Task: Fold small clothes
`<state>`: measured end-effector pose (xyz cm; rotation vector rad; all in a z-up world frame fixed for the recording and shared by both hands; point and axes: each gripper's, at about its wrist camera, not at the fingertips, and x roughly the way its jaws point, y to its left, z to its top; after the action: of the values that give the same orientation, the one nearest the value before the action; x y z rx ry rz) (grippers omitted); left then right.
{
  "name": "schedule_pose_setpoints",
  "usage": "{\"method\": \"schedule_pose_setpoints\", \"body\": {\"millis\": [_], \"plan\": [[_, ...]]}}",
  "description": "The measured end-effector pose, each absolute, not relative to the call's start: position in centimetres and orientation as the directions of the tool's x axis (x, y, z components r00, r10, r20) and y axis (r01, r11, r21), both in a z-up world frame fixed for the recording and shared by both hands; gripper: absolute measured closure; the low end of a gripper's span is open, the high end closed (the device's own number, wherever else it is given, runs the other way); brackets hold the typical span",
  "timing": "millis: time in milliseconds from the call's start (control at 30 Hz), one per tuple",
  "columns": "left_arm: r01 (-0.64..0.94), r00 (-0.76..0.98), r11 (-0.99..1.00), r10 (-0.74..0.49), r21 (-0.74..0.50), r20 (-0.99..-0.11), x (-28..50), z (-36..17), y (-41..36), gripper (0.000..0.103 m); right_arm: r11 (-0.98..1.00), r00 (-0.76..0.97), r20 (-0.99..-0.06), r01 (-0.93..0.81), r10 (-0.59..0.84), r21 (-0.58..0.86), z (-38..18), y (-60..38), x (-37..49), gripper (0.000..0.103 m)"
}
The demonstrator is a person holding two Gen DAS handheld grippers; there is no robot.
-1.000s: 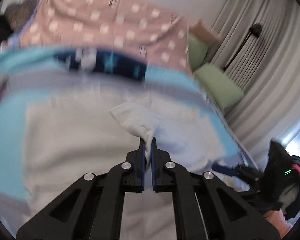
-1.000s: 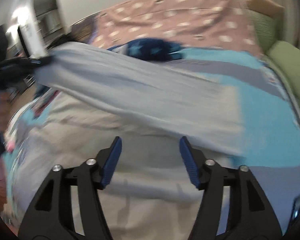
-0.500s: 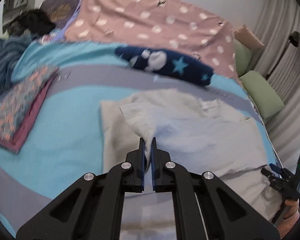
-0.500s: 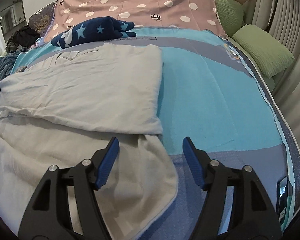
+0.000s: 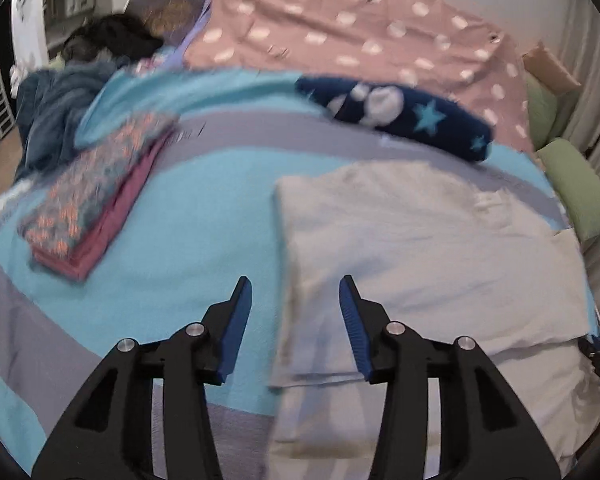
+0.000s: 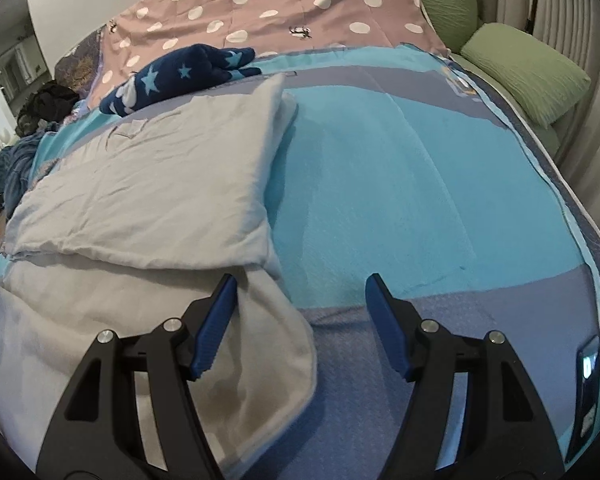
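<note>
The left gripper (image 5: 294, 320) has just let go: its jaws, a moment ago pinched on a corner of the pale grey cotton garment (image 5: 420, 248), have been opening and now stand apart, with the garment's left edge lying loose between them, unpressed. The right gripper (image 6: 300, 320) is also spread and holds nothing, poised over the near right corner of the garment (image 6: 148, 184). The garment now lies on the turquoise-and-grey striped bedspread (image 6: 400, 184), its far half laid flat over the near half. This fold looks finished; a further fold is probably due, with both grippers free to re-grasp.
</note>
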<state>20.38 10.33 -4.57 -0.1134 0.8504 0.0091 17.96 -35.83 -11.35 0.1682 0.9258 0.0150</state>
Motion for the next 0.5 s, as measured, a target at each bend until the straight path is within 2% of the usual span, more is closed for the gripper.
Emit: {"method": "schedule_pose_setpoints", "body": {"millis": [100,200,300,400,500], "plan": [[0.079,0.69,0.988,-0.152,-0.136,-0.708,20.7,-1.6,6.4,0.044,0.986,0.623,-0.774,0.022,0.118,0.167,-11.4,-35.3,18.5,0.035],[0.233,0.655,0.958,-0.281,-0.166,-0.702,22.2,0.1,0.6,0.039,0.98,0.627,-0.766,0.014,0.146,0.198,-11.7,-35.5,18.8,0.035],[0.364,0.585,0.911,-0.385,-0.193,-0.714,24.6,0.6,-6.4,0.038,0.963,0.644,-0.738,0.009,0.201,0.271,-11.9,-36.4,18.6,0.034],[0.437,0.509,0.875,-0.431,-0.207,-0.746,27.2,0.1,-13.5,0.038,0.935,0.662,-0.702,0.006,0.263,0.355,-12.2,-37.5,18.3,0.033],[0.464,0.443,0.862,-0.425,-0.204,-0.79,29.6,-1.3,-19.9,0.038,0.914,0.673,-0.677,0.003,0.298,0.406,-12.4,-38.2,18.0,0.033]]}}
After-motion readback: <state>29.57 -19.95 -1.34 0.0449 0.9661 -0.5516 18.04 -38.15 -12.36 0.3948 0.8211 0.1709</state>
